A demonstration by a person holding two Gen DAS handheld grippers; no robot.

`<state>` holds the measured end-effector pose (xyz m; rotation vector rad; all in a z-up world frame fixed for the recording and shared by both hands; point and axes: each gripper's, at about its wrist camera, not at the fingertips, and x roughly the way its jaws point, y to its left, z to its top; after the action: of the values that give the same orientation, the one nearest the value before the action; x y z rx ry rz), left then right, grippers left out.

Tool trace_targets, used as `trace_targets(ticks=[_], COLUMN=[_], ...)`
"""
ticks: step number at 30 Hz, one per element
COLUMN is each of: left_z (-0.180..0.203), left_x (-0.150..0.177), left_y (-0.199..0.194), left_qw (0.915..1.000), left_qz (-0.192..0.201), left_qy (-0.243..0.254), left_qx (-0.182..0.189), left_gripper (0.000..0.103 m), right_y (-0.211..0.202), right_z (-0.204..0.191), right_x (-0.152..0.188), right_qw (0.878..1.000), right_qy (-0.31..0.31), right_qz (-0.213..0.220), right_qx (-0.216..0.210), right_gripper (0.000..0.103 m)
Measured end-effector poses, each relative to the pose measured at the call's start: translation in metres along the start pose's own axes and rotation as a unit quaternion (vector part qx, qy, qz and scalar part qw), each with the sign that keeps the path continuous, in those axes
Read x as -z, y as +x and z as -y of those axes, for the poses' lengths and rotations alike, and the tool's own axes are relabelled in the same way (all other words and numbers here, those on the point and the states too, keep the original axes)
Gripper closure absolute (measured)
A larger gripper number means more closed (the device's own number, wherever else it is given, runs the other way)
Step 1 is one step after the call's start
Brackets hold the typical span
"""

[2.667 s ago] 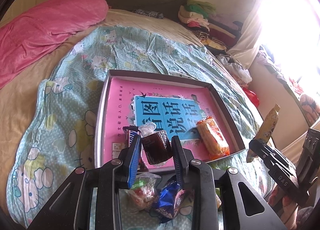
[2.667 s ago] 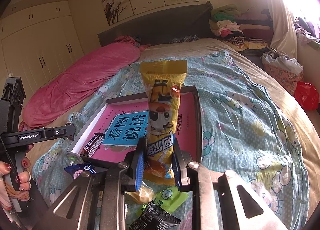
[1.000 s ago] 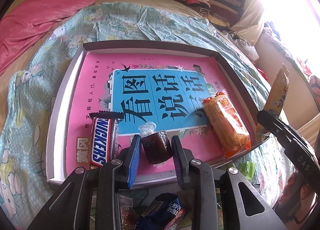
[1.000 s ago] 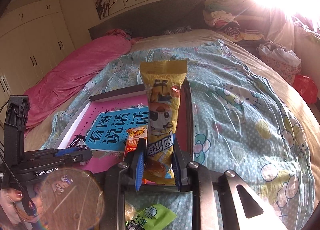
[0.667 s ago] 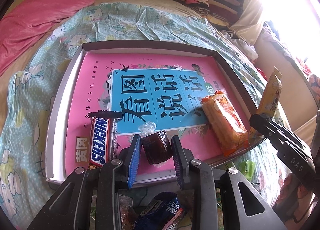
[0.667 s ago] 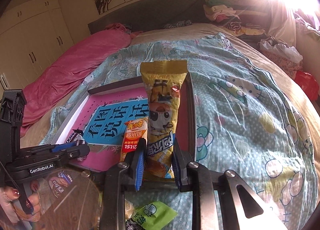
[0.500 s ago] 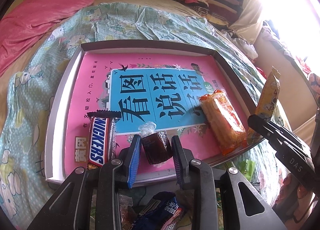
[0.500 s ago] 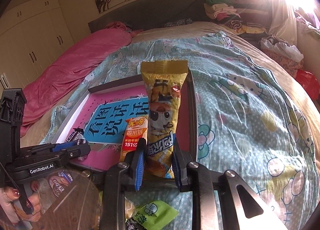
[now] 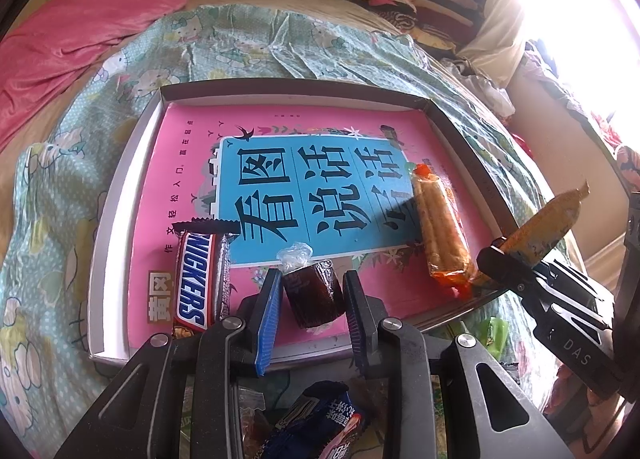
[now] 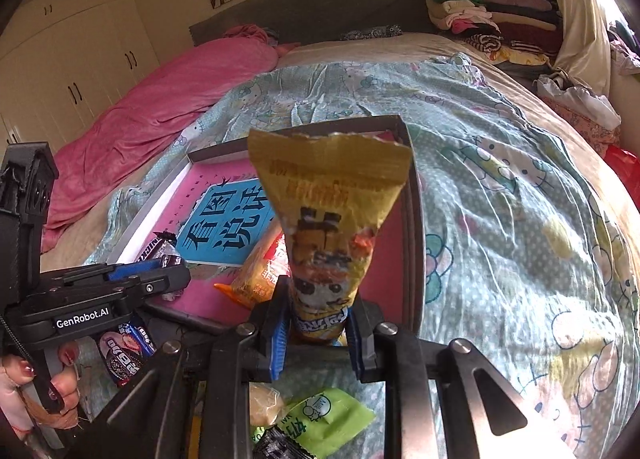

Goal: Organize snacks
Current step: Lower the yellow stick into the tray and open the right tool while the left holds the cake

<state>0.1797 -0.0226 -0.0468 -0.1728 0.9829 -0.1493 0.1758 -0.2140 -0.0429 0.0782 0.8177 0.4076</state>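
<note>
The shallow box (image 9: pixel 120 195) lies on the bed, its pink middle bare. Inside, near the front rim, the left gripper (image 9: pixel 312 299) clamps a dark wrapped sweet (image 9: pixel 314 295). The right gripper (image 10: pixel 318 333) clamps a yellow snack packet (image 10: pixel 328 227) at the box's right rim; the packet hides that corner.

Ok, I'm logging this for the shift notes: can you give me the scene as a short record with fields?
surface: bed with patterned sheet
tray: pink-lined, on the sheet
in tray: Snickers bar; orange packet
left gripper: shut on dark candy, over the tray's near edge
right gripper: shut on yellow packet
outside tray: green packet, blue packet
</note>
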Motion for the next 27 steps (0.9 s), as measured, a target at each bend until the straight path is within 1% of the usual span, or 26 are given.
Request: trace_targets(ticks=[5, 7, 14, 27], left_z=[0.001, 0.000, 0.000, -0.002], left_x=[0.001, 0.000, 0.001, 0.001], left_y=[0.000, 0.000, 0.000, -0.002], left_qw=[1.0000, 1.0000, 1.0000, 1.0000], left_qz=[-0.002, -0.002, -0.002, -0.003], left_qy=[0.001, 0.000, -0.001, -0.003], left_qx=[-0.001, 0.000, 0.001, 0.004], left_gripper=[0.071, 0.071, 0.071, 0.071], right_y=[-0.001, -0.002, -0.003, -0.004], right_z=[0.000, 0.001, 0.009, 0.006], right_x=[0.000, 0.001, -0.001, -0.002], right_qw=[1.000, 1.000, 1.000, 1.000], right_qy=[0.004, 0.006, 0.025, 0.022], right_qz=[0.001, 0.003, 0.006, 0.008], right_qx=[-0.003, 0.003, 0.005, 0.001], right_gripper=[0.078, 0.078, 0.078, 0.077])
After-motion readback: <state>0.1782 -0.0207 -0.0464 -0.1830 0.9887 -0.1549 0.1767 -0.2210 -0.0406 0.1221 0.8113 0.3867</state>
